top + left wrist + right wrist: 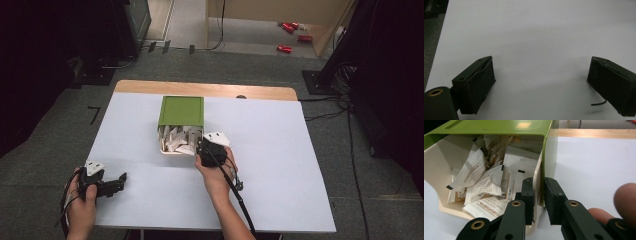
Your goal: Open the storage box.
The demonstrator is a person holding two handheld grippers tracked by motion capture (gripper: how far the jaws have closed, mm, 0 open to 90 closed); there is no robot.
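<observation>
A green box (181, 111) lies in the middle of the white table (280, 150), with its cream drawer (165, 150) pulled out toward me. Several white and tan paper sachets (486, 182) fill the drawer. My right gripper (539, 192) straddles the drawer's right side wall (537, 172), one jaw inside and one outside, and the pads pinch that wall. In the high view the right gripper (202, 147) sits at the drawer's front right corner. My left gripper (122, 179) rests near the table's front left, and its jaws (541, 80) stand wide open over bare table.
The table's wooden far edge (200, 89) runs behind the box. Grey carpet surrounds the table. Red cans (290, 27) lie on the floor far back, and cables (330, 107) trail at the right. The table's left edge (439, 50) is close to the left gripper.
</observation>
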